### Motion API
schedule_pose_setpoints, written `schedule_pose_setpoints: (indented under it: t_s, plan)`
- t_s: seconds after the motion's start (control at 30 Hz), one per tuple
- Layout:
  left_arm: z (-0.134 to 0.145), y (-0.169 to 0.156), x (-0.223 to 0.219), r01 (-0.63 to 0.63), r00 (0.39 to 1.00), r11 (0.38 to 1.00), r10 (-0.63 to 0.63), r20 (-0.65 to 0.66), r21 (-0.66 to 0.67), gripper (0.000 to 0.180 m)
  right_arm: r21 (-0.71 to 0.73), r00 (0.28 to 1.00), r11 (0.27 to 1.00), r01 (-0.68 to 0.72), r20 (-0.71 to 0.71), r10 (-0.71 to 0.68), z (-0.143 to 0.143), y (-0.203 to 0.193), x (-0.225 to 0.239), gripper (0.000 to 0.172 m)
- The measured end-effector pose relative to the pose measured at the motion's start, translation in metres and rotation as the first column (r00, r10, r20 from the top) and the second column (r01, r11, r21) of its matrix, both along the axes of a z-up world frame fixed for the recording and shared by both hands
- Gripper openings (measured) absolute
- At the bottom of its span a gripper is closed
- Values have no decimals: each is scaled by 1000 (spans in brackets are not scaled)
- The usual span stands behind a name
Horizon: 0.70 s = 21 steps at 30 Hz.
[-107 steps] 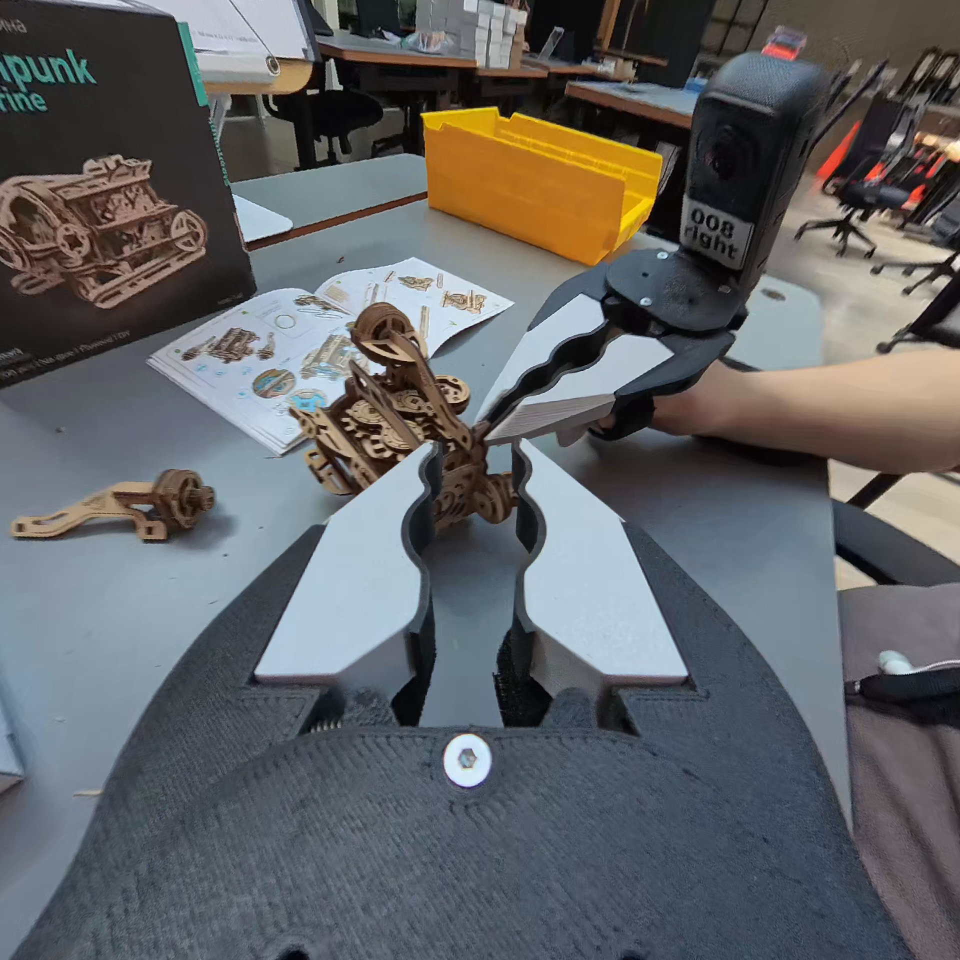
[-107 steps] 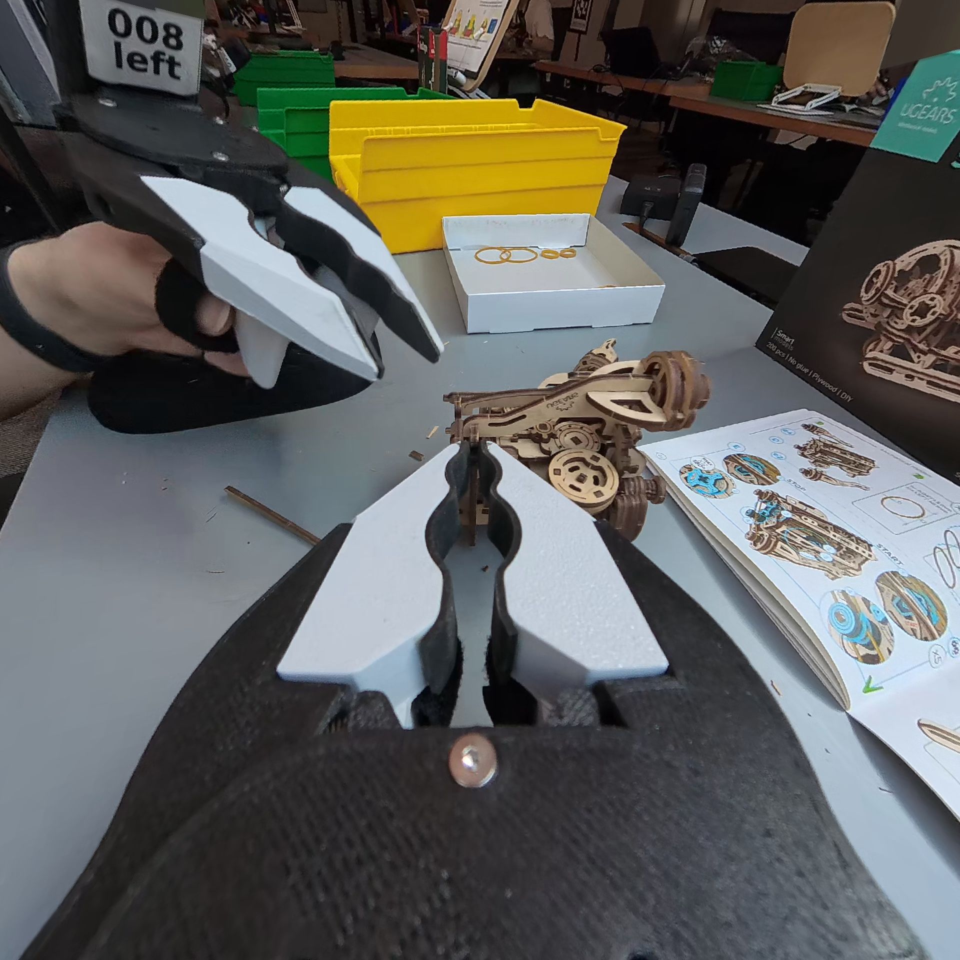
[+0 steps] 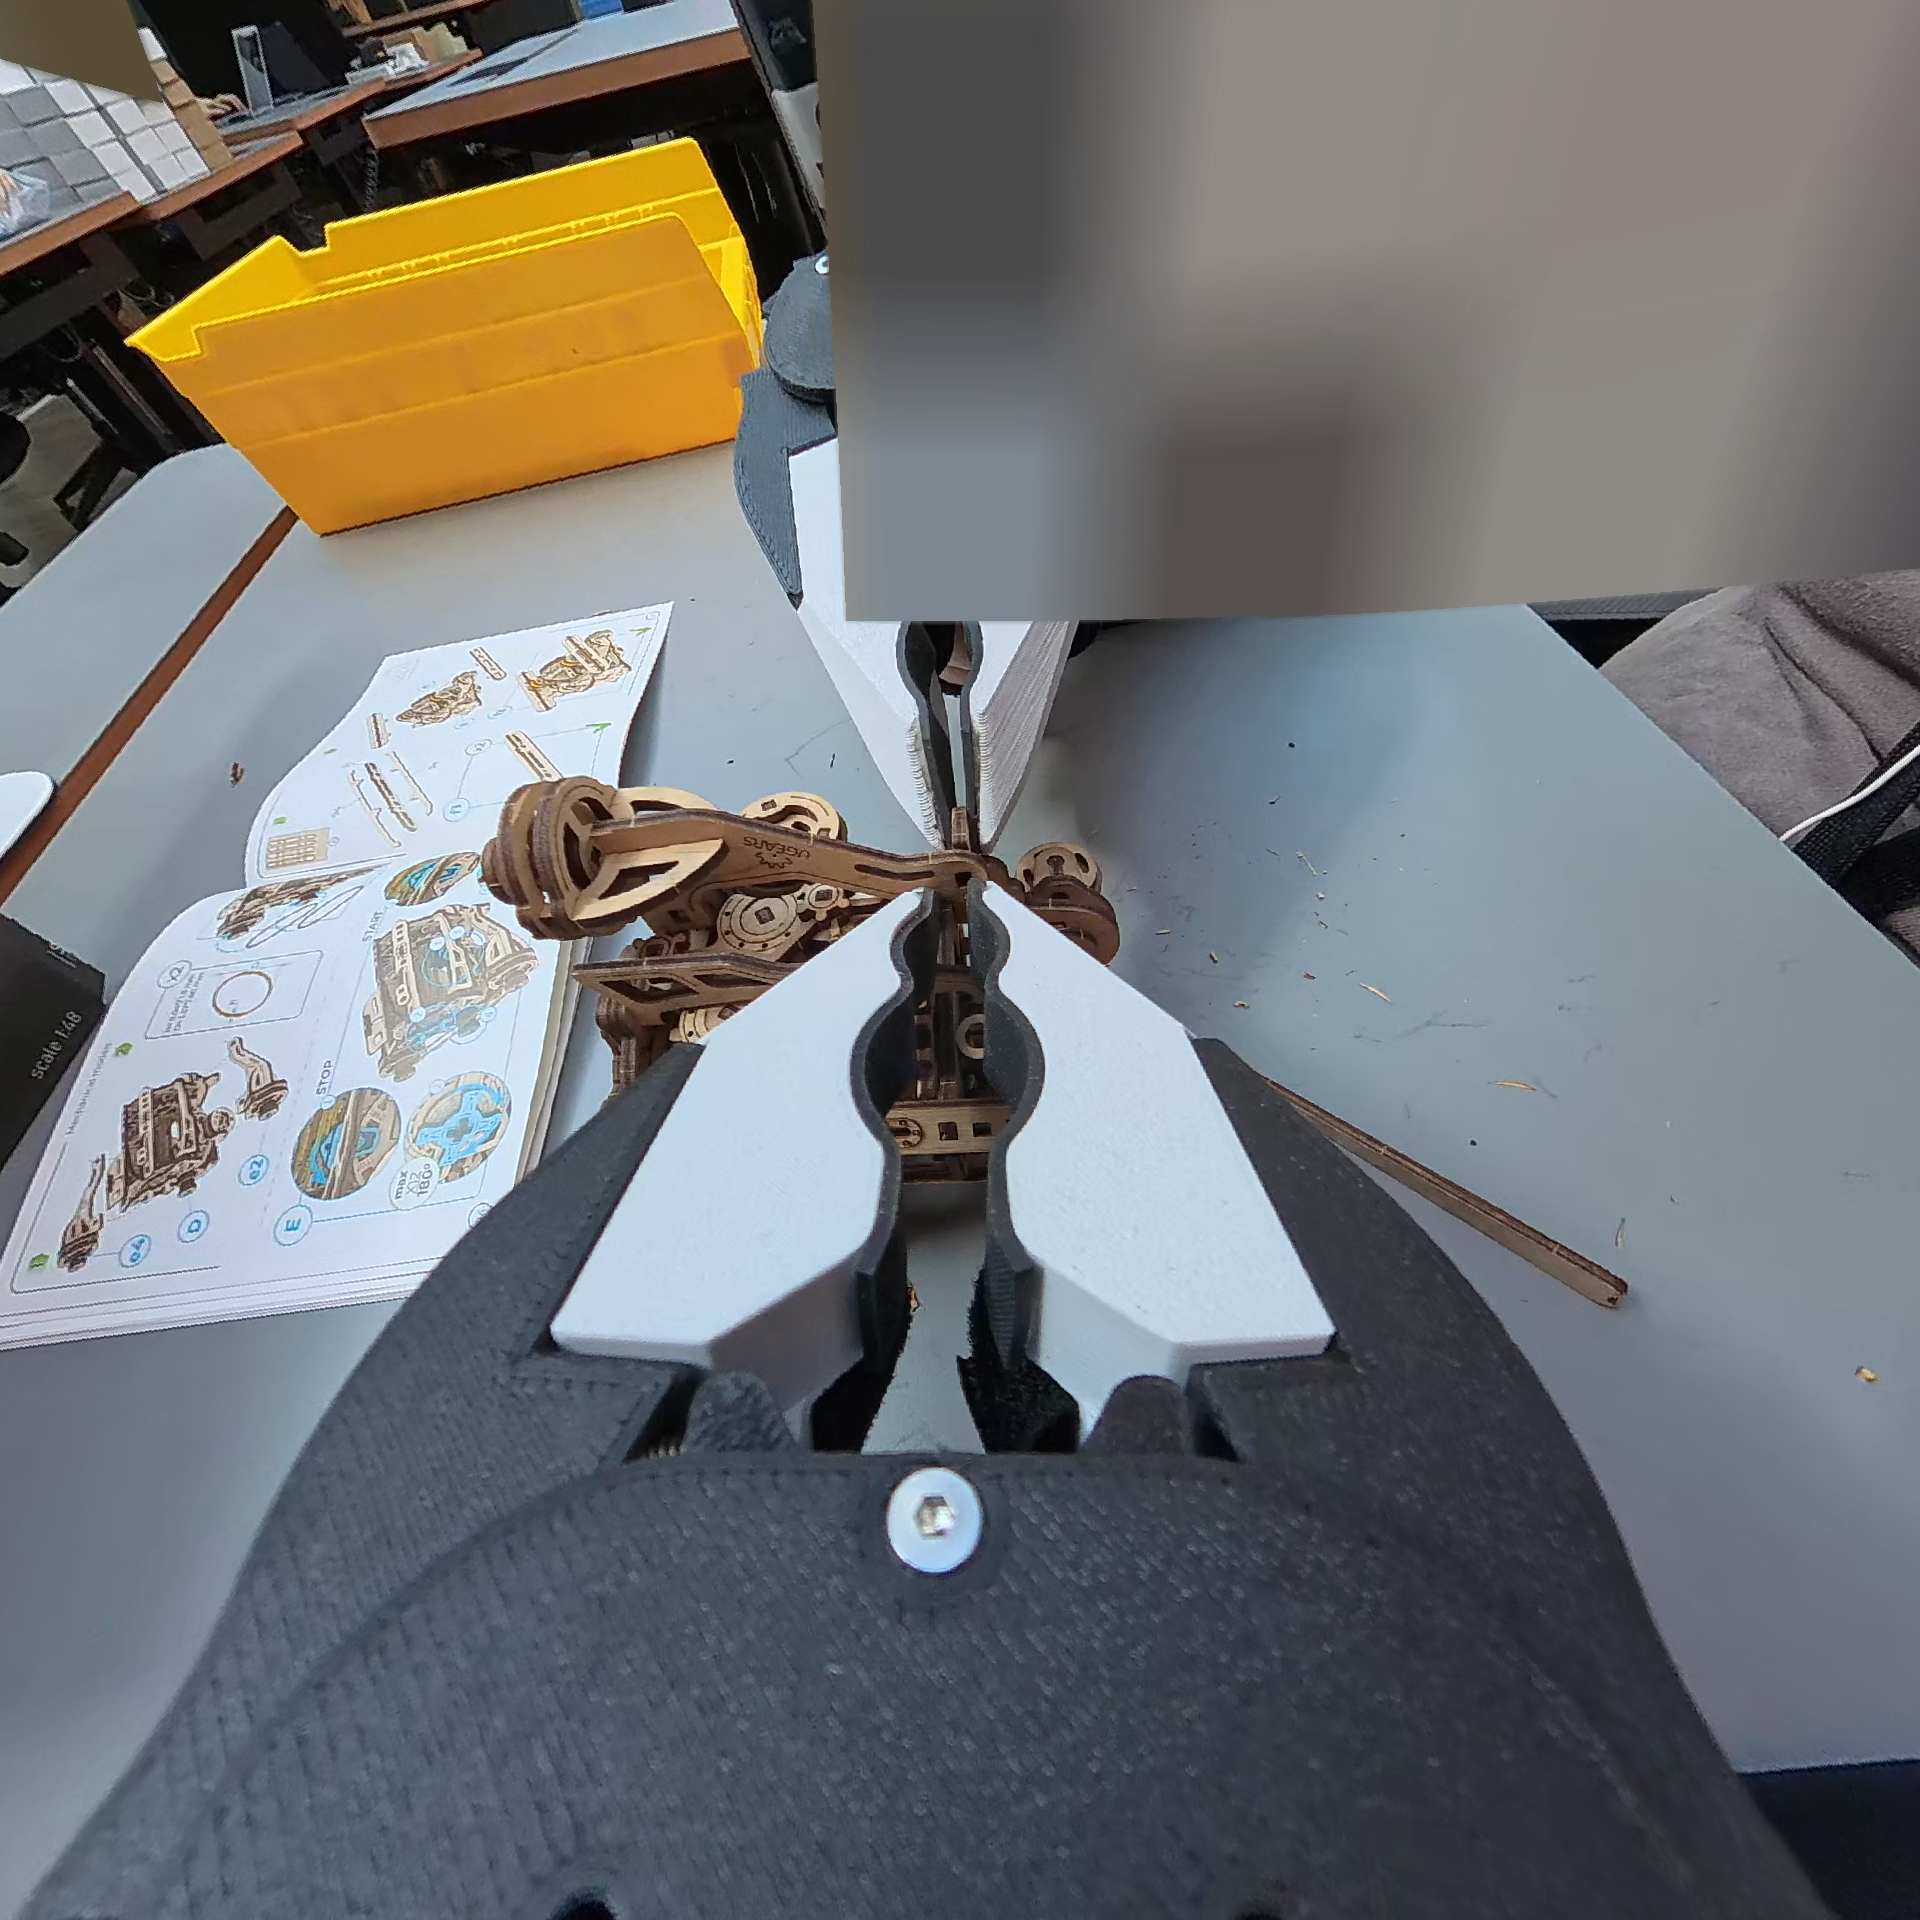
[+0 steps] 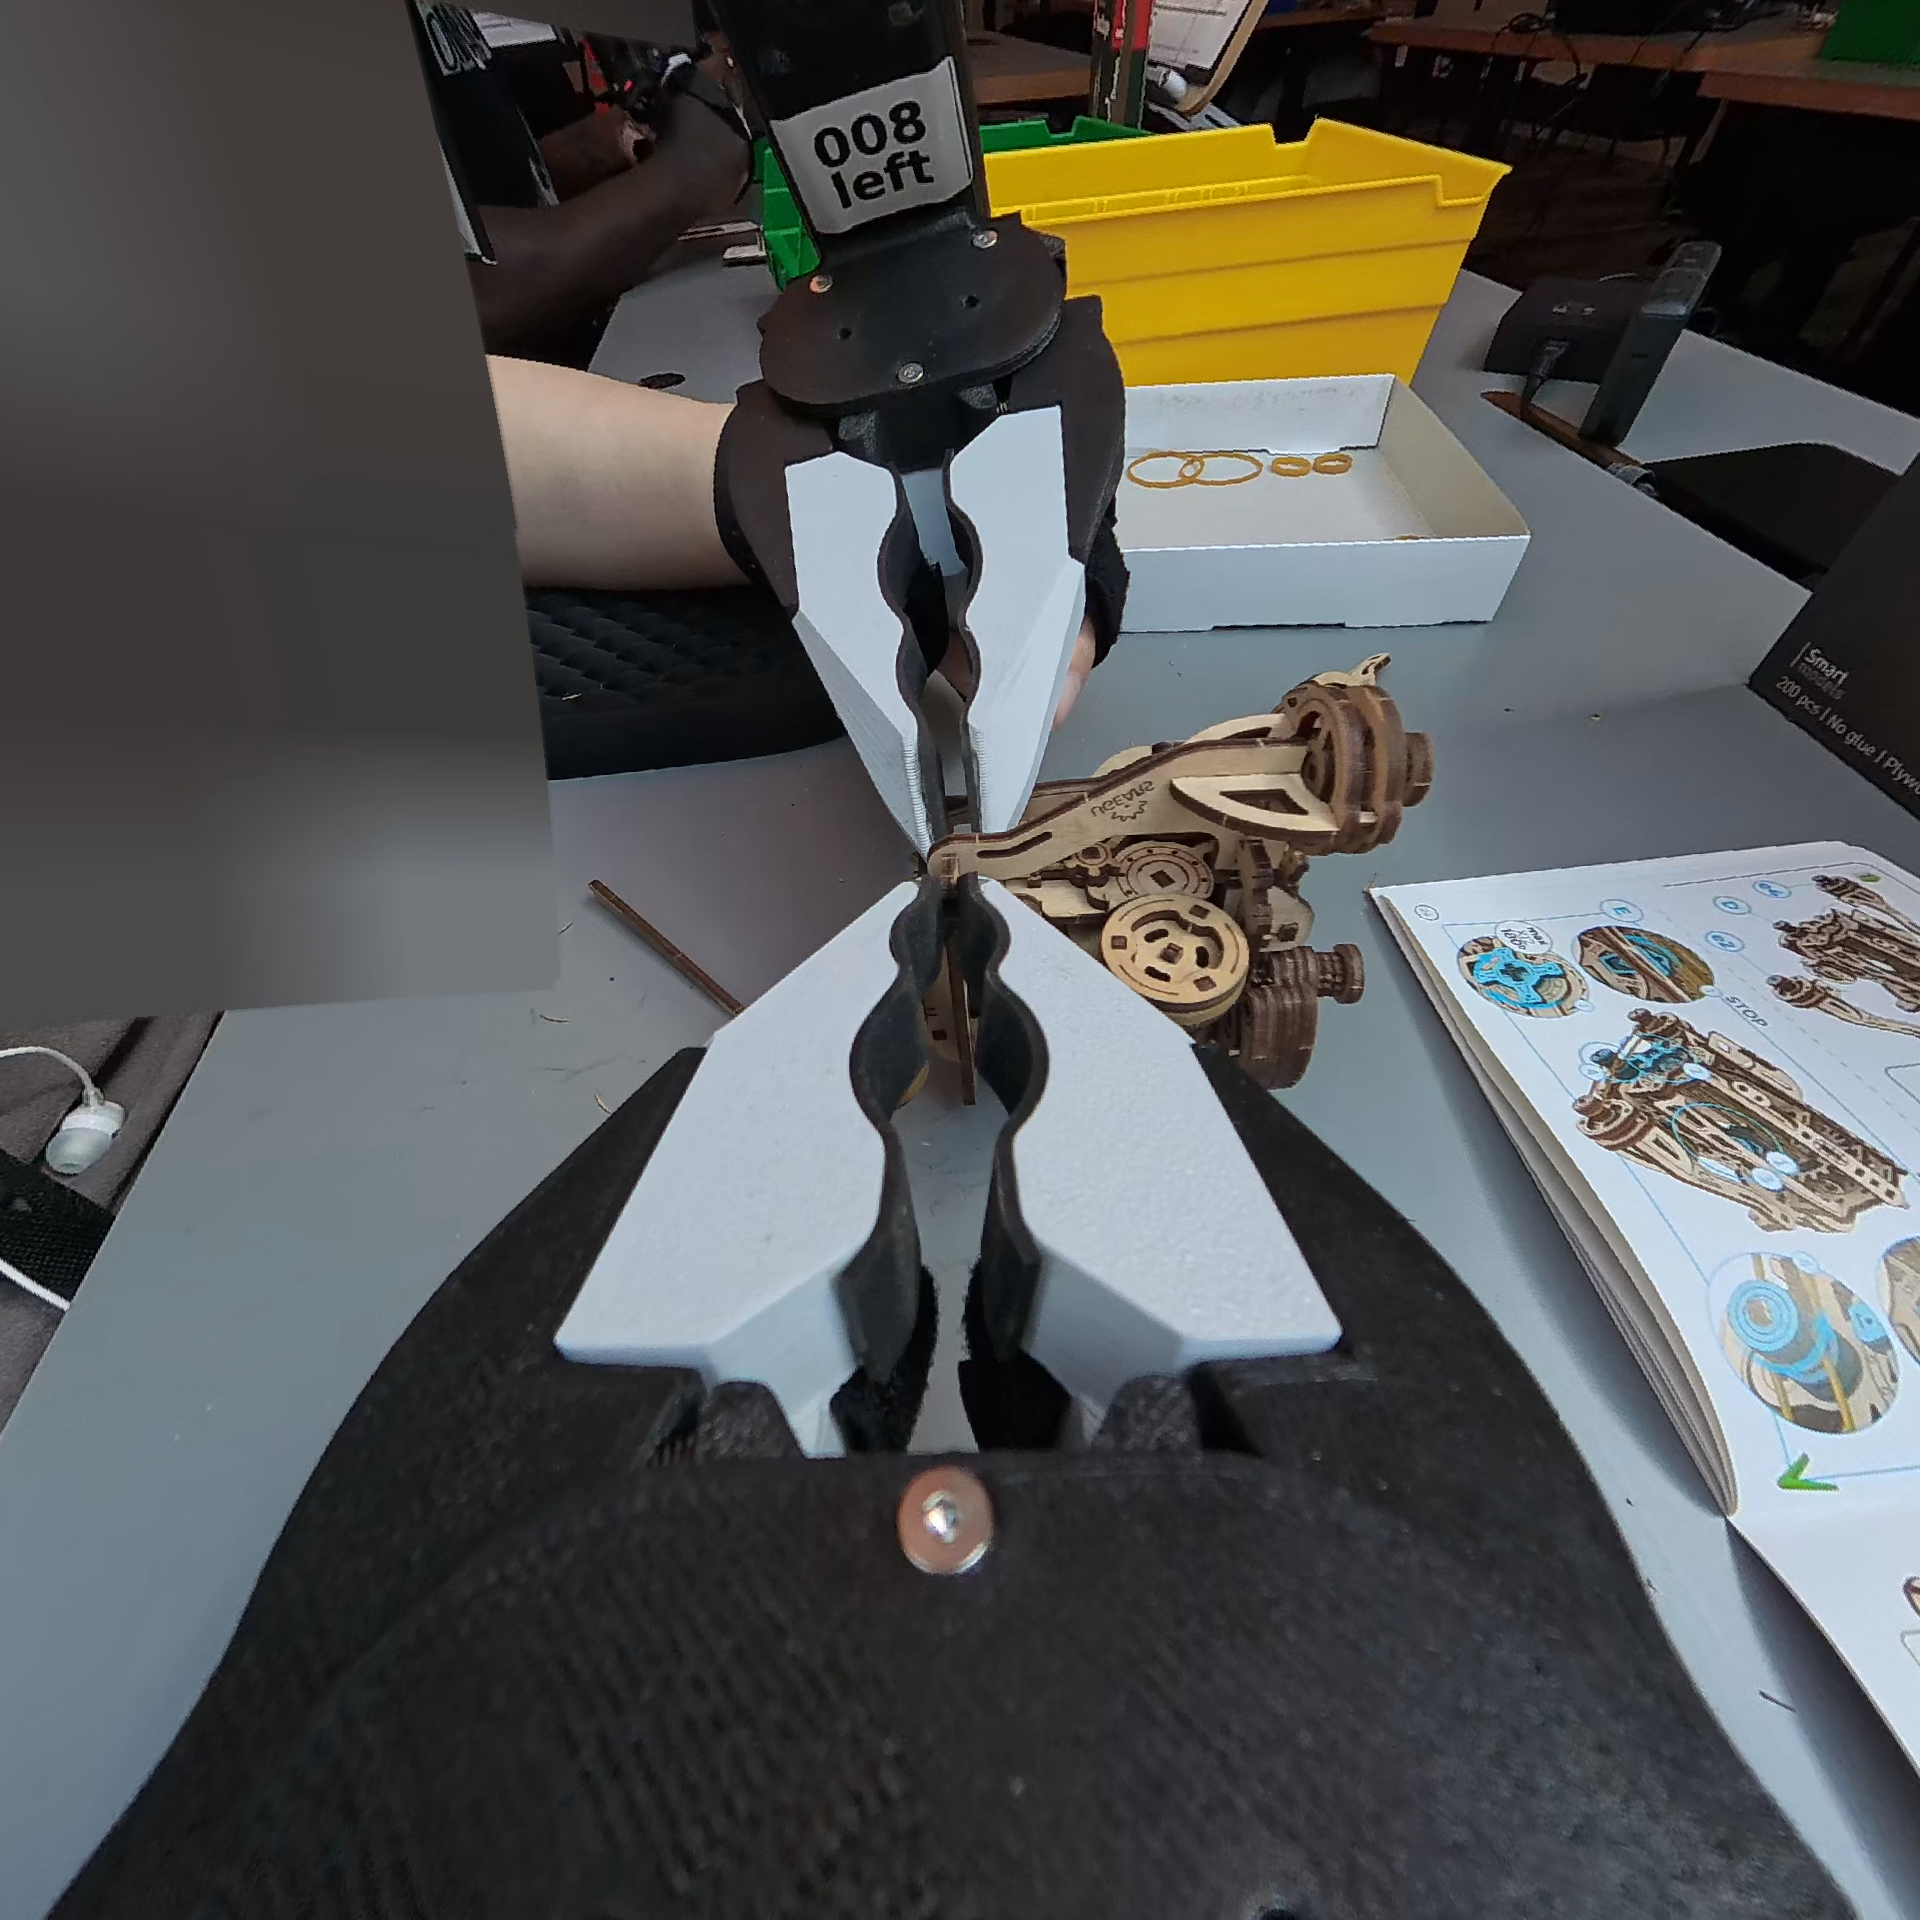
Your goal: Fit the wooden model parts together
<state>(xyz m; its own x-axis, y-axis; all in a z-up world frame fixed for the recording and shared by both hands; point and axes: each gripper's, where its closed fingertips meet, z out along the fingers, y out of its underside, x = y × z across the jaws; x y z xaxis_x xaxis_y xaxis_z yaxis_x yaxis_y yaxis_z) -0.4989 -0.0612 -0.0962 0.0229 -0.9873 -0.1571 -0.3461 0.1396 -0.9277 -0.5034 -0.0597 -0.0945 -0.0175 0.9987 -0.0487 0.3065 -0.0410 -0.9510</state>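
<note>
While both claws pinch the wooden model (image 4: 1195, 904), it balances on the desk (image 4: 416, 1143). Your left claw (image 3: 943, 883) and right claw (image 4: 943, 883) grip thin plywood tabs; twisting could snap them.

Wooden model (image 4: 1226, 914) on table (image 4: 416, 1143); booklet (image 4: 1662, 1091) beside

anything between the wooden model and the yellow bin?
Left wrist view: only bare grey table between the wooden model and the yellow bin; the booklet lies beside.

Two grippers meet at the wooden model

We see the right gripper (image 4: 948, 896) clamped on a thin plate of the wooden model (image 4: 1195, 894) mid-surface (image 4: 416, 1143), the left gripper (image 4: 951, 821) pinching its arm from above; booklet (image 4: 1662, 1091) at the right edge.
</note>
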Motion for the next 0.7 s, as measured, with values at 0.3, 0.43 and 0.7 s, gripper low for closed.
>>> schedule_pose_setpoints:
  t_s: [0.3,0.43,0.7]
  plan:
    - [0,-1,0,1,1000,1000,-1,-8,6,1,3,1000,1000,1,3,-1,0,0,0,2]
    - [0,-1,0,-1,1000,1000,2,-20,17,1,5,1000,1000,3,3,-3,0,0,0,2]
    - [0,-2,0,-29,999,999,30,-25,31,1,1,1000,1000,8,-7,-8,0,-1,0,2]
